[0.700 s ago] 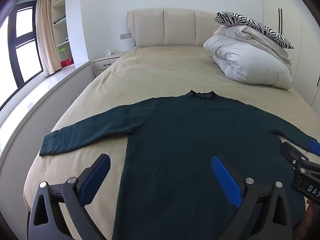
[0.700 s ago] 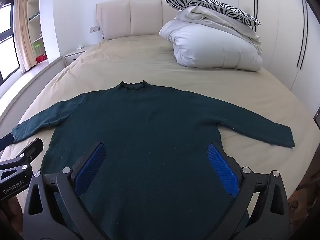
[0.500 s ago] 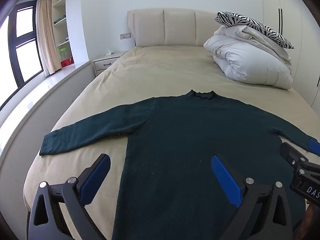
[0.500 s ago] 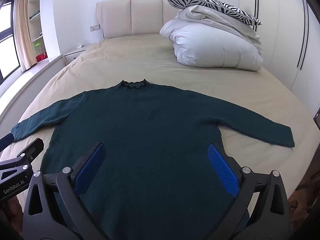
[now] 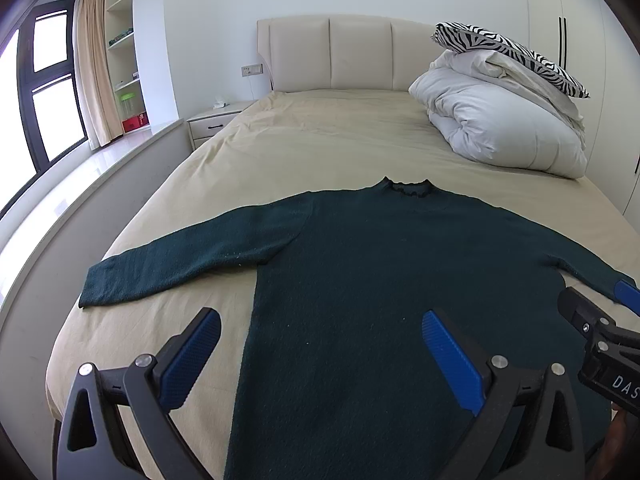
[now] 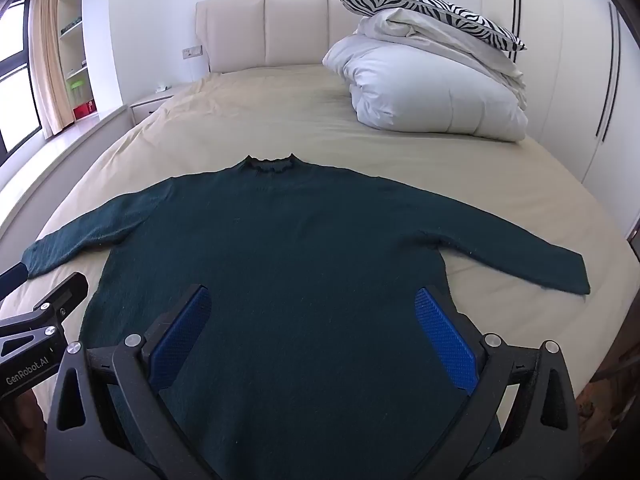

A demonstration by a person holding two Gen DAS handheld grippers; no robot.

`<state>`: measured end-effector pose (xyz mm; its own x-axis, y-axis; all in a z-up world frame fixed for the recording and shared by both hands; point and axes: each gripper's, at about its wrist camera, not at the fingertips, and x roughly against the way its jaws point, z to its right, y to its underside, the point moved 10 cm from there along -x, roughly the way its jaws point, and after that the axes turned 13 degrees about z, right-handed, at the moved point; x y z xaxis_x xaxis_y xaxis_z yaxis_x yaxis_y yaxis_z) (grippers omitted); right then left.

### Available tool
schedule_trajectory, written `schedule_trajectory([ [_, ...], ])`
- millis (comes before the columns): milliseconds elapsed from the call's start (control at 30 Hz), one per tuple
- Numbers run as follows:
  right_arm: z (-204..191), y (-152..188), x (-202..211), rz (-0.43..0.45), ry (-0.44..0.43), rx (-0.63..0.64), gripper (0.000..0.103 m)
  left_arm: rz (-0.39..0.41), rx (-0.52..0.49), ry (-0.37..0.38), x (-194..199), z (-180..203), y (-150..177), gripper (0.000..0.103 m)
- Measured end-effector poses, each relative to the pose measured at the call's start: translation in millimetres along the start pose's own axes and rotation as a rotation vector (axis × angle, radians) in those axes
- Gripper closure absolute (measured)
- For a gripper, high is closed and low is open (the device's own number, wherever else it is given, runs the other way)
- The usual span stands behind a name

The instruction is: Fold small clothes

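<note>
None of the folding had been done as far as I could judge: on the bed (image 5: 320, 140) the dark green sweater (image 5: 380, 280) lay spread flat on the beige sheet, collar toward the headboard, both sleeves stretched out to the sides and the body uncreased, so every fold was left to make. Well beyond it, near the headboard, sat the white duvet (image 6: 432, 96) with a zebra pillow (image 6: 424, 8) on top, apart from the garment. My left gripper (image 5: 320, 352) hung spread wide over the sweater's lower left side, one pad over the sheet just beside its edge and the other over the knit, gripping nothing. My right gripper (image 6: 312, 332) was likewise spread over the lower body of the sweater, pinching nothing, the right sleeve (image 6: 540, 260) lying just beyond its outer pad.
</note>
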<state>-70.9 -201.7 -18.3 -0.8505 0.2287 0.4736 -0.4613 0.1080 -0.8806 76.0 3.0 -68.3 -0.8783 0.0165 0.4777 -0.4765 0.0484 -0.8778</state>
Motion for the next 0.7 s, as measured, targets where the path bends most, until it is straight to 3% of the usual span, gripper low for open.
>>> schedule_trajectory([
  [700,-0.3,2.7,-1.1,-0.003,-0.004,-0.002,0.0,0.001,0.003,0.001,-1.7,-1.3,2.2,0.0],
])
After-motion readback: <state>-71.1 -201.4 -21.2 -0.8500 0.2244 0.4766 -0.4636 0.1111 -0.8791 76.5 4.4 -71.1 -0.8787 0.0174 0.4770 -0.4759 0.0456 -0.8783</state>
